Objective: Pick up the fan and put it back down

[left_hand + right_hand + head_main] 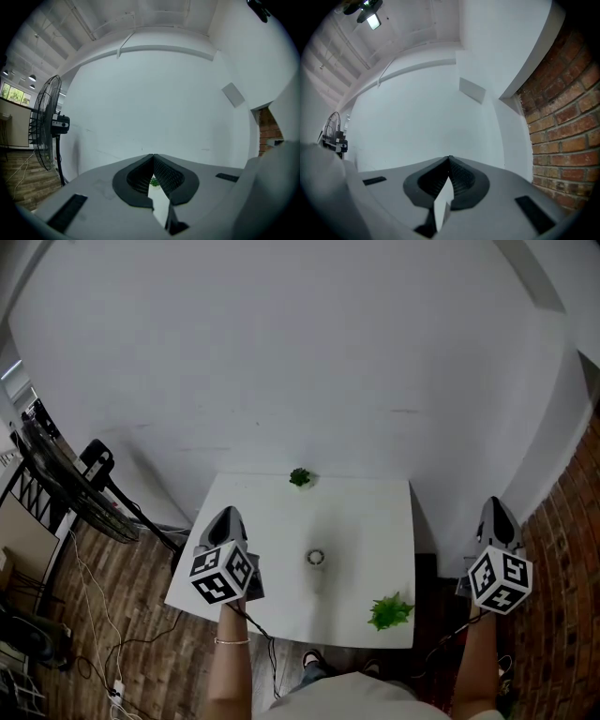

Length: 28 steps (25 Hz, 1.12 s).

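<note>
Matt white table (pixel 375 521), rough brick wall (pixel 562 140), wood-plank floor (pixel 159 662) — metal-wire standing fan (pixel 44 124)

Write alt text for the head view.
From above: a white table holds a small round object at its middle, a green sprig at its far edge and a larger green sprig front right. The left gripper hangs over the table's left edge, the right gripper off its right side; a standing fan stands far left.

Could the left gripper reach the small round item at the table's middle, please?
Probably yes: only bare table lies between the left gripper and the round item, though its jaws must open first.
</note>
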Each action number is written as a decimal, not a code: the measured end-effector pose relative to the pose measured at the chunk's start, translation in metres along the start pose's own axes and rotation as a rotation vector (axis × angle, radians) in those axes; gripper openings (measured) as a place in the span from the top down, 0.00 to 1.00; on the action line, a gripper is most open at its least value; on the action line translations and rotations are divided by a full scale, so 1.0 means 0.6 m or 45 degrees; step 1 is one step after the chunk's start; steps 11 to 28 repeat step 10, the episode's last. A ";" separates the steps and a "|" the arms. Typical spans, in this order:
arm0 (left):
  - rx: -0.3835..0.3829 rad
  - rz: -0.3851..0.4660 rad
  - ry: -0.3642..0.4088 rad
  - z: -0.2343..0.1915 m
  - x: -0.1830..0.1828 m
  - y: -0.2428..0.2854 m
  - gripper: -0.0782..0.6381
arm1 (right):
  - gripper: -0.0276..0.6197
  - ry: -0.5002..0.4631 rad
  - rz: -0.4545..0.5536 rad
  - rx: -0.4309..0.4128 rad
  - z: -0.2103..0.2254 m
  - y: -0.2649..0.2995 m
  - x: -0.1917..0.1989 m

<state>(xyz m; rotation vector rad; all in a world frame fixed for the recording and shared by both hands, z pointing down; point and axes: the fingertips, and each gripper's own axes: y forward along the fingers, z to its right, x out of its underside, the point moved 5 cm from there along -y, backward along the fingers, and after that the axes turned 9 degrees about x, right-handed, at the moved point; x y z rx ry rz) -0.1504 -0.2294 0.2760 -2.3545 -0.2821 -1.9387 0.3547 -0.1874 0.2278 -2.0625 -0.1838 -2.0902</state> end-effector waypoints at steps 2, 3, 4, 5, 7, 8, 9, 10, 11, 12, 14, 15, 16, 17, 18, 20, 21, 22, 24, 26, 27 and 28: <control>0.004 -0.004 -0.004 -0.004 0.002 0.005 0.87 | 0.96 -0.010 -0.002 0.000 -0.005 0.003 0.001; 0.004 -0.005 -0.007 -0.006 0.004 0.007 0.87 | 0.96 -0.012 -0.003 -0.001 -0.007 0.005 0.002; 0.004 -0.007 -0.010 -0.008 0.006 0.009 0.87 | 0.96 -0.013 -0.005 -0.002 -0.008 0.007 0.003; 0.002 -0.009 -0.012 -0.009 0.007 0.011 0.87 | 0.96 -0.013 -0.007 -0.004 -0.010 0.008 0.004; 0.001 -0.012 -0.016 -0.012 0.010 0.014 0.87 | 0.96 -0.015 -0.010 -0.005 -0.012 0.012 0.005; 0.001 -0.014 -0.016 -0.013 0.011 0.016 0.87 | 0.96 -0.016 -0.011 -0.006 -0.013 0.013 0.006; 0.001 -0.016 -0.017 -0.013 0.011 0.018 0.87 | 0.96 -0.016 -0.012 -0.006 -0.013 0.015 0.006; 0.001 -0.018 -0.017 -0.014 0.012 0.019 0.87 | 0.96 -0.017 -0.013 -0.006 -0.014 0.017 0.007; 0.001 -0.018 -0.017 -0.014 0.012 0.019 0.87 | 0.96 -0.017 -0.013 -0.006 -0.014 0.017 0.007; 0.001 -0.018 -0.017 -0.014 0.012 0.019 0.87 | 0.96 -0.017 -0.013 -0.006 -0.014 0.017 0.007; 0.001 -0.018 -0.017 -0.014 0.012 0.019 0.87 | 0.96 -0.017 -0.013 -0.006 -0.014 0.017 0.007; 0.001 -0.018 -0.017 -0.014 0.012 0.019 0.87 | 0.96 -0.017 -0.013 -0.006 -0.014 0.017 0.007; 0.001 -0.018 -0.017 -0.014 0.012 0.019 0.87 | 0.96 -0.017 -0.013 -0.006 -0.014 0.017 0.007; 0.001 -0.018 -0.017 -0.014 0.012 0.019 0.87 | 0.96 -0.017 -0.013 -0.006 -0.014 0.017 0.007; 0.001 -0.018 -0.017 -0.014 0.012 0.019 0.87 | 0.96 -0.017 -0.013 -0.006 -0.014 0.017 0.007; 0.001 -0.018 -0.017 -0.014 0.012 0.019 0.87 | 0.96 -0.017 -0.013 -0.006 -0.014 0.017 0.007; 0.001 -0.018 -0.017 -0.014 0.012 0.019 0.87 | 0.96 -0.017 -0.013 -0.006 -0.014 0.017 0.007; 0.001 -0.018 -0.017 -0.014 0.012 0.019 0.87 | 0.96 -0.017 -0.013 -0.006 -0.014 0.017 0.007; 0.001 -0.018 -0.017 -0.014 0.012 0.019 0.87 | 0.96 -0.017 -0.013 -0.006 -0.014 0.017 0.007; 0.001 -0.018 -0.017 -0.014 0.012 0.019 0.87 | 0.96 -0.017 -0.013 -0.006 -0.014 0.017 0.007; 0.001 -0.018 -0.017 -0.014 0.012 0.019 0.87 | 0.96 -0.017 -0.013 -0.006 -0.014 0.017 0.007; 0.001 -0.018 -0.017 -0.014 0.012 0.019 0.87 | 0.96 -0.017 -0.013 -0.006 -0.014 0.017 0.007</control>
